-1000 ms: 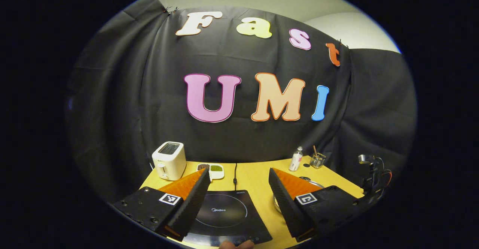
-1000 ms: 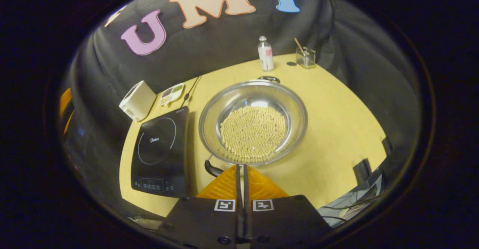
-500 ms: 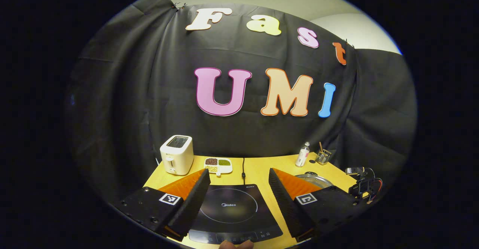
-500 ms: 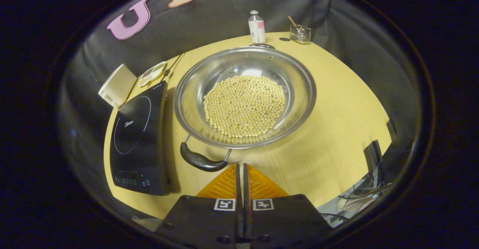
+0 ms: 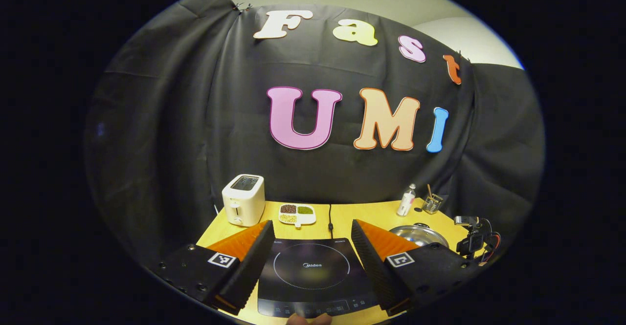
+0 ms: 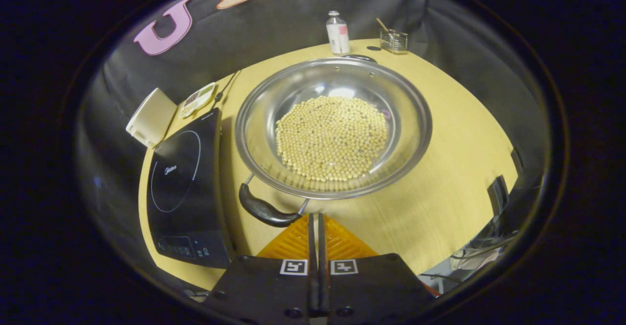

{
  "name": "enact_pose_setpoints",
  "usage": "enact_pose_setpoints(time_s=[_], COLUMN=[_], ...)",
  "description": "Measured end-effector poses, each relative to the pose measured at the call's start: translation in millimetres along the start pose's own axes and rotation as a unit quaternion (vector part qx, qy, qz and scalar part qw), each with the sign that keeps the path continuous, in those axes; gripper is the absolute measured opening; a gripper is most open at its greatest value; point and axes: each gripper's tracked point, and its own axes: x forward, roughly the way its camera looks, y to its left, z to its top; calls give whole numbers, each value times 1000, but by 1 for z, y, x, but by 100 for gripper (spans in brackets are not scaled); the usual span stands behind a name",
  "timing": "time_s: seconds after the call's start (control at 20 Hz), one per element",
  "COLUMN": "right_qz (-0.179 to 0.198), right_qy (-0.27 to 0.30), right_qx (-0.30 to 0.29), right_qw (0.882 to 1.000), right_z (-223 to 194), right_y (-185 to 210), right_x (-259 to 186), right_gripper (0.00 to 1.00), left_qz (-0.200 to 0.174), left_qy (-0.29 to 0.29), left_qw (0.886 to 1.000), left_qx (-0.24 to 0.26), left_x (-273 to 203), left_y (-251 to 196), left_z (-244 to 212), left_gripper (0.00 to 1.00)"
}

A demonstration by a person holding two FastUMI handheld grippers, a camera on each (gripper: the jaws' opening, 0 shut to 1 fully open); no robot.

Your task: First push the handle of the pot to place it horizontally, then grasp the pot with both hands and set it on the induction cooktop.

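Steel pot (image 6: 332, 127) full of pale round beans (image 6: 331, 137), resting on the yellow surface (image 6: 450, 178) just right of the black induction cooktop (image 6: 183, 188). Near black handle (image 6: 264, 211) angled toward the cooktop side, far handle (image 6: 359, 57) by the white bottle (image 6: 337, 32). Right tool (image 6: 315, 220) clenched on nothing, tips just beside the near handle; touching or not, cannot tell. Left tool (image 5: 310, 232) released, fingers wide apart, hovering over the cooktop. White toaster (image 5: 243, 199), divided dish (image 5: 297, 214) and glass jar (image 6: 393, 40) along the back edge.
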Motion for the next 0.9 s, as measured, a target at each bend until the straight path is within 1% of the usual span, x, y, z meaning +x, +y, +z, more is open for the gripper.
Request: enact_pose_setpoints(time_s=[0.3,0.35,0.4,0.9], right_qz=[16,19,20,26], right_qy=[2,4,5,13], right_qx=[31,40,49,141], right_qw=[999,999,999,990], right_z=[7,8,10,28], right_y=[40,46,51,87], right_x=[9,11,12,28], right_gripper=[3,0,3,3], left_qz=[5,6,8,15], left_qy=[3,3,4,9], left_qw=[1000,1000,1000,1000], left_qx=[-4,-6,-6,-10], left_x=[1,1,1,-7], left_y=[7,8,9,16], left_z=[-2,-2,-3,-6], left_gripper=[96,96,96,96])
